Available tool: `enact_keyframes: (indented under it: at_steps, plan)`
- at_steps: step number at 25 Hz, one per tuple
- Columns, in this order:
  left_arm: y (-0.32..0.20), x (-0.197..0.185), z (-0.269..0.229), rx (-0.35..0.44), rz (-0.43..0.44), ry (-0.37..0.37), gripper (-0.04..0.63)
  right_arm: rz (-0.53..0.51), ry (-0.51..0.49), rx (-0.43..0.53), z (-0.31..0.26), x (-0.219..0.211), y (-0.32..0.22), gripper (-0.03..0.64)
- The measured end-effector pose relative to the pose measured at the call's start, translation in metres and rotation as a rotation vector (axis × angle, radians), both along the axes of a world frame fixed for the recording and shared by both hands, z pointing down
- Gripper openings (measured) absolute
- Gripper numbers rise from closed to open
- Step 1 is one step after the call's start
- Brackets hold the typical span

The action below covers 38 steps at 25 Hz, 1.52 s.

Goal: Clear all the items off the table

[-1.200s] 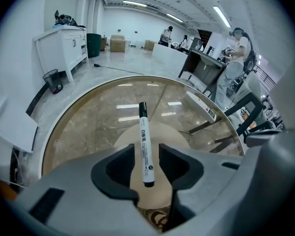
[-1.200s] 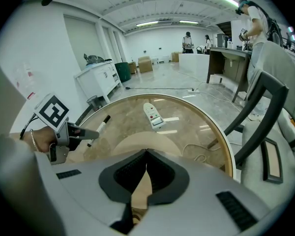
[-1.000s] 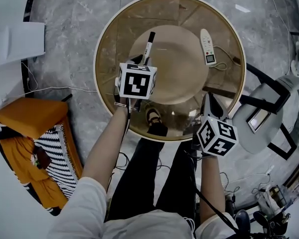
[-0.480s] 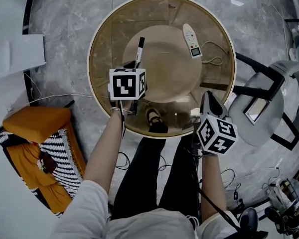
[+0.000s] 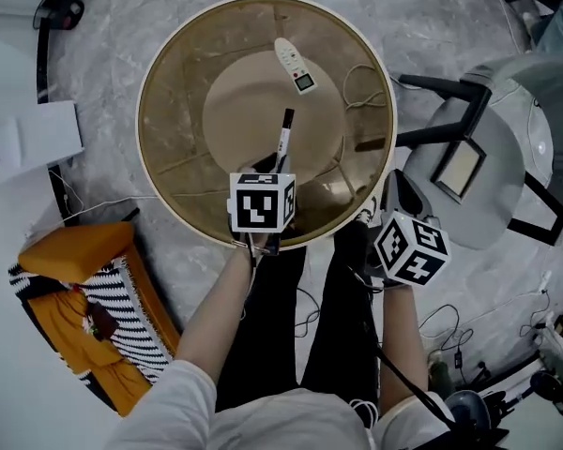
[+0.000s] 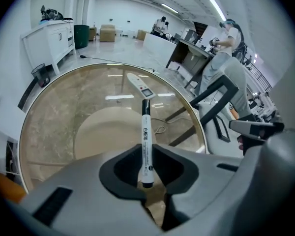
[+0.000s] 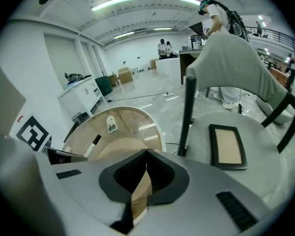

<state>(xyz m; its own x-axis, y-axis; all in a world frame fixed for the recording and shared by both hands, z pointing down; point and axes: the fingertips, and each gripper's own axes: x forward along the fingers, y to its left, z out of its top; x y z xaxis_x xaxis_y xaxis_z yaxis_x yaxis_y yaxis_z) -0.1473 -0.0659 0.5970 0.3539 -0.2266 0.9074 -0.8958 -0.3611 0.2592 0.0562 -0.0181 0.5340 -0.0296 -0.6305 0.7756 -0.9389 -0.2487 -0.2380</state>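
A black-and-white marker (image 5: pixel 283 139) (image 6: pixel 145 136) sticks out of my left gripper (image 5: pixel 276 169) (image 6: pixel 146 173), which is shut on its lower end above the near rim of the round glass table (image 5: pixel 159 148). The marker points toward the table's middle. A white handheld device (image 5: pixel 294 66) (image 6: pixel 140 85) with a small screen lies at the far side, and a thin cord (image 5: pixel 357 82) is coiled beside it. My right gripper (image 5: pixel 395 198) (image 7: pixel 146 154) hangs off the table's right near edge, shut and holding nothing.
A grey chair (image 5: pixel 507 129) (image 7: pixel 246 97) with a dark-framed panel (image 5: pixel 458 171) (image 7: pixel 227 145) on its seat stands right of the table. An orange cushion and striped cloth (image 5: pixel 94 298) lie on the floor at the left. Cables (image 5: pixel 450 336) trail across the floor near my legs.
My left gripper has drawn back from the table's left middle to its near rim, carrying the marker. The right gripper has stayed by the right near edge.
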Motion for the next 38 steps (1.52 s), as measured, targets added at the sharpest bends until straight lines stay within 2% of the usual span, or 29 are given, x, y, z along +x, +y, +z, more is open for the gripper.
enact_keyframes:
  at_steps: [11, 17, 25, 30, 38]
  plan:
    - [0.076, 0.148, -0.008, -0.010, 0.217, -0.012, 0.071, 0.273, -0.011, -0.039, 0.009, 0.137, 0.106, 0.023]
    - [0.116, 0.246, -0.006, -0.032, 0.335, 0.018, 0.071, 0.372, -0.010, -0.041, 0.012, 0.207, 0.147, 0.025]
    - [0.155, 0.359, -0.006, -0.055, 0.415, 0.065, 0.071, 0.476, -0.018, -0.053, 0.023, 0.284, 0.194, 0.024]
    - [0.168, 0.400, 0.001, -0.074, 0.448, 0.069, 0.071, 0.512, -0.022, -0.057, 0.030, 0.312, 0.209, 0.024]
    - [0.183, 0.468, 0.016, -0.109, 0.447, 0.086, 0.071, 0.570, -0.041, -0.075, 0.042, 0.339, 0.231, 0.023]
